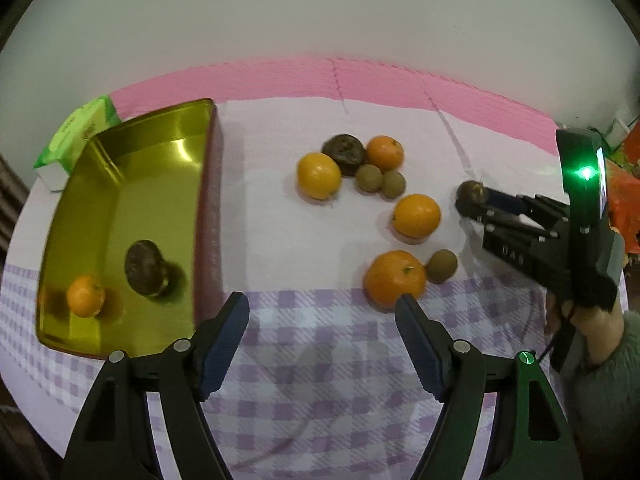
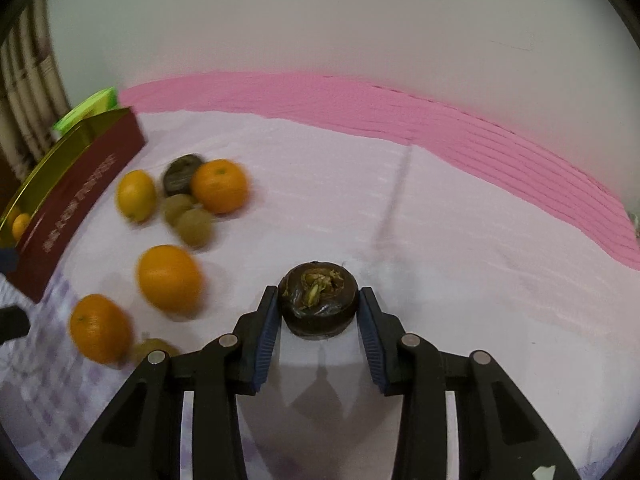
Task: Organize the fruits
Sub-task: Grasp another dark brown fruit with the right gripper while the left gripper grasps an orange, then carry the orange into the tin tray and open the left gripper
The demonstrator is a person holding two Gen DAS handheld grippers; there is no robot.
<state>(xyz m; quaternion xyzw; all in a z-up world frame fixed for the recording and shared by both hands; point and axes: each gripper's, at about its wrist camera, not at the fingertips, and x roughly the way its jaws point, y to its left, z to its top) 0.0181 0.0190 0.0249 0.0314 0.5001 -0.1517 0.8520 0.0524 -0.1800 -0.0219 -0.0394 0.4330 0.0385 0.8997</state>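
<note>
**Thin grip on a dark fruit, with loose fruit close by**

The right gripper [image 2: 319, 304] has its pads against both sides of a dark, wrinkled fruit [image 2: 318, 300], which sits at the very fingertips and rests on the cloth [image 2: 460, 280]. It is a clenched grasp, but a shallow one: the pads meet only the fruit's outer flanks. If the lift starts before the squeeze is firm, the round body could roll out forward. The skin looks soft and split on top, so too hard a squeeze could crush it instead.

The left gripper [image 1: 322, 322] hangs empty with its jaws spread. The tin [image 1: 120, 208] lies ahead and to its left, already holding a small orange [image 1: 85, 295] and a dark fruit [image 1: 143, 267]. An orange [image 1: 394, 278] sits just past its right fingertip, with a small brown fruit [image 1: 441, 266] touching that orange. A careless sweep there would likely send both rolling.

More oranges and brown fruits lie left of the right gripper, between it and the tin. A low carry across to the tin could knock them, and the tin's near wall could catch the fruit if it is not raised enough.
</note>
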